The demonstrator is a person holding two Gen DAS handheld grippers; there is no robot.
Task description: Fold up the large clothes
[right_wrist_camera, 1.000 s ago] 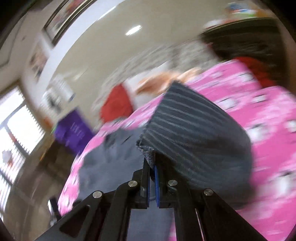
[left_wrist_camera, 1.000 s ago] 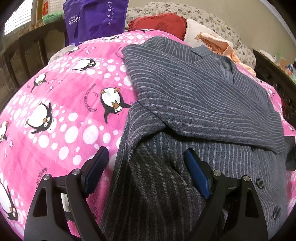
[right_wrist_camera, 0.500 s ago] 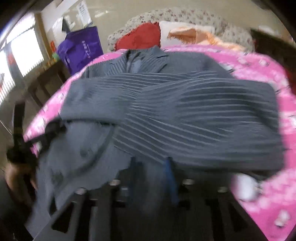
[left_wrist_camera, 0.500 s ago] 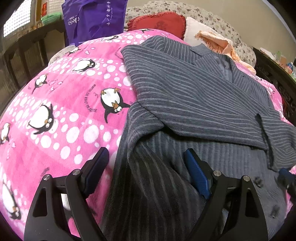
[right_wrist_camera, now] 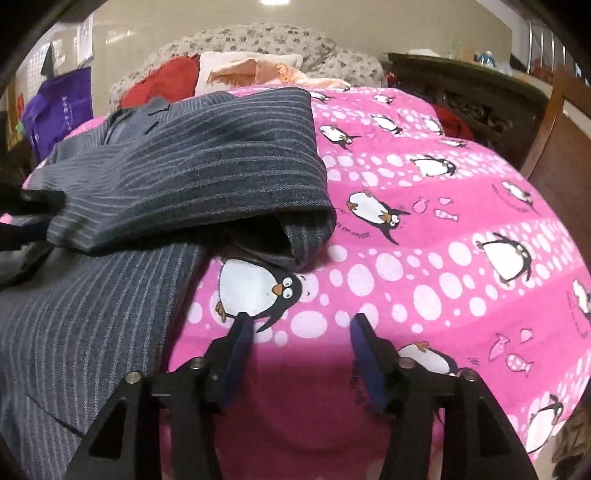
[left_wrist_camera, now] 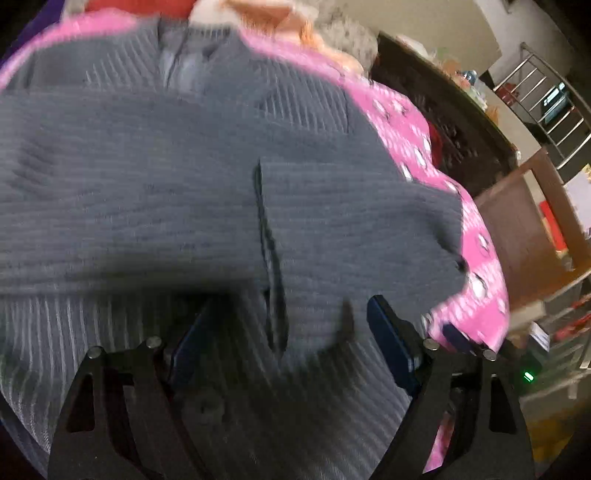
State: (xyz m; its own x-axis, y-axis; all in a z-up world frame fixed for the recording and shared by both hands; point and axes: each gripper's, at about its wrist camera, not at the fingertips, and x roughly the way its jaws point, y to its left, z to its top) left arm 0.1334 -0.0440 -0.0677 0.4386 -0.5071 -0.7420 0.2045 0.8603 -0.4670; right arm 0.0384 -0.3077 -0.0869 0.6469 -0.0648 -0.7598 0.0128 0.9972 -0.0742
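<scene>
The right tongs (right_wrist_camera: 299,332) have just released the sleeve (right_wrist_camera: 207,177), now lying folded across the grey striped jacket (left_wrist_camera: 207,206) on the bed's pink penguin blanket (right_wrist_camera: 443,258); both sleeves look in. The left tongs (left_wrist_camera: 284,339) are swinging over the hem, open and holding nothing.

Your left wrist view smears with motion blur, while your right stays sharp under a glaring ceiling light (right_wrist_camera: 275,2), edges fisheye-curved.

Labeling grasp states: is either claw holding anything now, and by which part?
Nothing held. Right claw is open over the pink penguin-print blanket; left claw is open above the grey pinstriped wool jacket.
</scene>
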